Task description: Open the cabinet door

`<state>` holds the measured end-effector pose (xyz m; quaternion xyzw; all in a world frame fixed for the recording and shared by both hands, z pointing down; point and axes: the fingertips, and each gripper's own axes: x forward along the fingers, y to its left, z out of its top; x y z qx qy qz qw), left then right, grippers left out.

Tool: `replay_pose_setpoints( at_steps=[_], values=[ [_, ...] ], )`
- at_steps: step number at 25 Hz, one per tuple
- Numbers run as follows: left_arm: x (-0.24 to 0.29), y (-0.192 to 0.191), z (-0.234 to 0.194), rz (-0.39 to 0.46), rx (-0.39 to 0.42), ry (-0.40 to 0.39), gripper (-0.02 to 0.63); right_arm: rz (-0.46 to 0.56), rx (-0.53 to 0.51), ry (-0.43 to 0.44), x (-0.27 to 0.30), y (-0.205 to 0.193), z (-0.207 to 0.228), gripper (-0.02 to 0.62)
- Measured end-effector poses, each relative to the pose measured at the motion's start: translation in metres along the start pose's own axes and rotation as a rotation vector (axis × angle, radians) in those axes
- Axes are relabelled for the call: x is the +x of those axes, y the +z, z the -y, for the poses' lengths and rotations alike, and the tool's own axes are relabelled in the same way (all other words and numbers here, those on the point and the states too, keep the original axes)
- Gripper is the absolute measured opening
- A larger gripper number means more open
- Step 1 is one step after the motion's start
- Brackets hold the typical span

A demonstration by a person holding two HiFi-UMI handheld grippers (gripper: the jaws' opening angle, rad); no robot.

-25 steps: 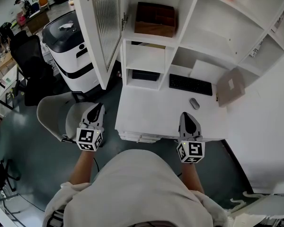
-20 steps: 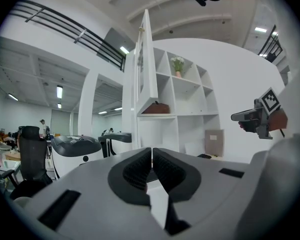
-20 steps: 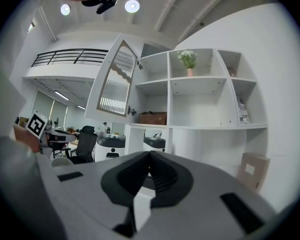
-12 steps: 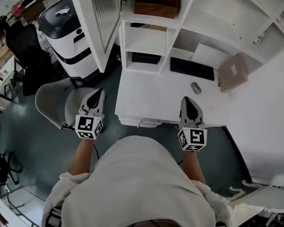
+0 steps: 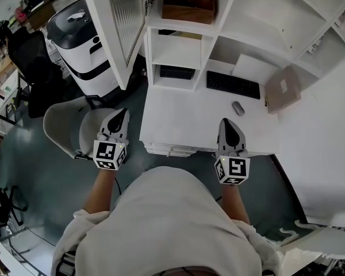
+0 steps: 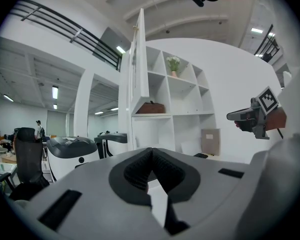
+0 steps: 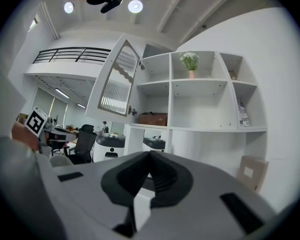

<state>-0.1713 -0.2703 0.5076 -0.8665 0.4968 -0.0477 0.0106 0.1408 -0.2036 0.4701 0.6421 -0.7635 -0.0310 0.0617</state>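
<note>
The cabinet door point(image 5: 118, 22), a white frame round ribbed glass, stands swung open at the left of the white shelf unit point(image 5: 241, 16). It shows edge-on in the left gripper view point(image 6: 139, 64) and angled outward in the right gripper view point(image 7: 115, 81). My left gripper point(image 5: 119, 119) hangs off the desk's left front corner, over a chair, well short of the door. Its jaws meet, nothing between them point(image 6: 151, 151). My right gripper point(image 5: 227, 125) hovers over the desk's front edge, jaws also closed and empty point(image 7: 150, 156).
On the white desk point(image 5: 184, 125) lie a black keyboard point(image 5: 233, 84), a mouse point(image 5: 237, 107) and a cardboard piece point(image 5: 283, 89). A brown box point(image 5: 188, 2) sits on a shelf. A grey chair point(image 5: 63, 128) and a black-and-white machine point(image 5: 83, 39) stand left of the desk.
The head view has shifted a little, so the shelves and desk sit higher in the picture. Both grippers keep about the same places.
</note>
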Motion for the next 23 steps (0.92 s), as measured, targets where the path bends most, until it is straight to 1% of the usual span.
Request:
replay_pose_setpoints(
  at_steps=[23],
  values=[
    [0.0095, 0.0021, 0.006, -0.007, 0.007, -0.01, -0.002, 0.002, -0.004, 0.0, 0.002, 0.0005, 0.006, 0.003]
  ],
)
